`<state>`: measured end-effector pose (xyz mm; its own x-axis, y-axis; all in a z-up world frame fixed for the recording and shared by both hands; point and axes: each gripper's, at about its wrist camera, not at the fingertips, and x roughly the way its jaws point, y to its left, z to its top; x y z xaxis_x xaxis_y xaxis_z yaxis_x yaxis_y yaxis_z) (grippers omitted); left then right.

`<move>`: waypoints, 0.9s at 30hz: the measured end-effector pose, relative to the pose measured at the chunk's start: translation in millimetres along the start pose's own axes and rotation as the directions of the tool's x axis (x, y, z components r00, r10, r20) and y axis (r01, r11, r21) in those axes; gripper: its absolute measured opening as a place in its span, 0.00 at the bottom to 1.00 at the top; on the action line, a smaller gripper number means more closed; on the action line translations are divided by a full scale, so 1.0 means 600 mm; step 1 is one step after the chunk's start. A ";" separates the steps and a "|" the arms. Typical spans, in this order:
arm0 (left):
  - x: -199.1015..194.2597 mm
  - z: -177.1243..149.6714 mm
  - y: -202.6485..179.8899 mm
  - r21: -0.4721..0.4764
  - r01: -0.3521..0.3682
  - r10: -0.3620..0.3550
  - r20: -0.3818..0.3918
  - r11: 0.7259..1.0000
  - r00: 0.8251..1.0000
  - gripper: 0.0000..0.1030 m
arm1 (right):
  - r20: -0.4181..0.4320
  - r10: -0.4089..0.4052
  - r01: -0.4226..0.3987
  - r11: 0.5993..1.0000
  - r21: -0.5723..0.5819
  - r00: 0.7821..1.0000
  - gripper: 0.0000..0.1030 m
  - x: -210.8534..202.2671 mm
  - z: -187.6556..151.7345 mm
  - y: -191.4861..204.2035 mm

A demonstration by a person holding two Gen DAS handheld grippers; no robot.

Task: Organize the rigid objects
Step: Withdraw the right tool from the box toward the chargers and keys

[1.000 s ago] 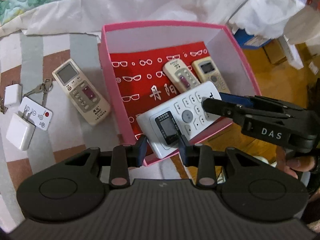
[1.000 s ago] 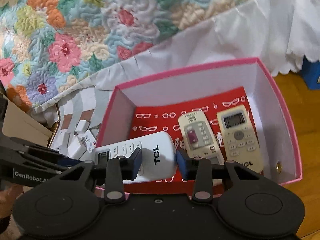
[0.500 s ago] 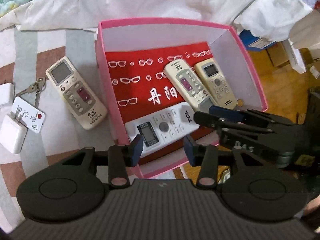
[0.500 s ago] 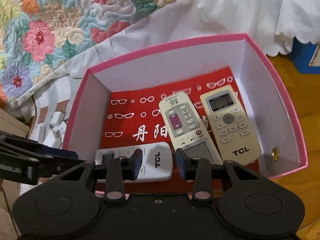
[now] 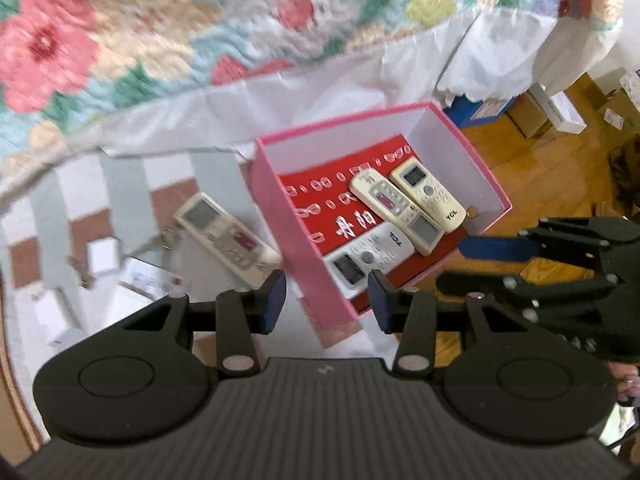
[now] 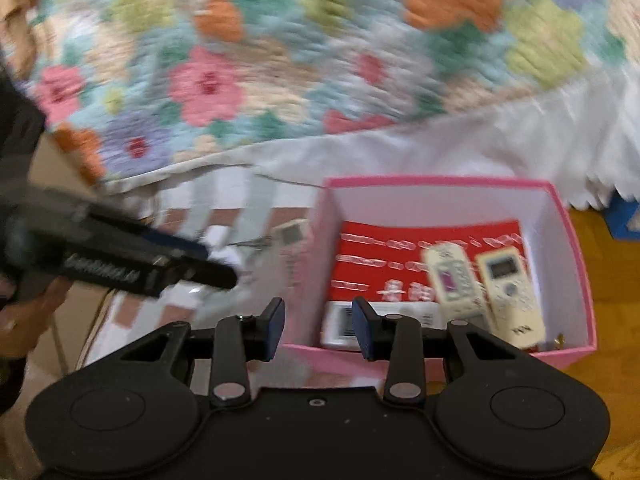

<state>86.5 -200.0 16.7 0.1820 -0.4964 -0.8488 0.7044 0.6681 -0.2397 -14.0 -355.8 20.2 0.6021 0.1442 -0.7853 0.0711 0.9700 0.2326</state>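
A pink box with a red lining holds three remotes: a white one near the front wall, a cream one with purple keys and a cream TCL one. A fourth cream remote lies outside on the striped cloth, left of the box. My left gripper hangs open and empty above the box's front corner. My right gripper is open and empty too, over the near wall of the pink box. The white remote shows just behind its right finger.
White chargers, keys and a small card remote lie left of the outside remote. A flowered quilt and white sheet rise behind. Wooden floor with cardboard boxes lies to the right. A hand holds the left gripper.
A second ago both grippers held the white remote by its ends. It now lies in the box, and both grippers have let go, risen and drawn back; the left jaws stand wider.
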 end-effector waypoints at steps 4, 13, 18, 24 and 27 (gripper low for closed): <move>-0.073 -0.013 0.036 0.024 -0.029 0.027 0.062 0.999 0.998 0.43 | -0.004 0.072 -0.073 0.993 -0.091 0.997 0.41 -0.013 0.010 0.073; -0.148 -0.068 0.170 -0.103 -0.107 0.121 0.151 0.989 0.981 0.45 | -0.074 0.223 -0.234 0.942 -0.240 0.972 0.44 0.044 0.018 0.217; -0.113 -0.107 0.249 -0.215 -0.100 0.133 0.145 0.972 0.980 0.45 | -0.099 0.232 -0.250 0.926 -0.283 0.968 0.48 0.110 0.007 0.266; -0.042 -0.145 0.318 -0.289 -0.083 0.127 0.137 0.954 0.982 0.45 | -0.094 0.253 -0.269 0.926 -0.265 0.963 0.58 0.194 -0.008 0.276; -0.008 -0.158 0.344 -0.312 -0.071 0.119 0.140 0.948 0.983 0.45 | -0.096 0.235 -0.251 0.940 -0.230 0.967 0.58 0.240 -0.019 0.270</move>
<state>166.1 -7.2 -73.4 0.3588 -0.4856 -0.7971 0.4408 0.8409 -0.3139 75.3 -175.8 -61.8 0.5230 0.3862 -0.7598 -0.2675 0.9208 0.2839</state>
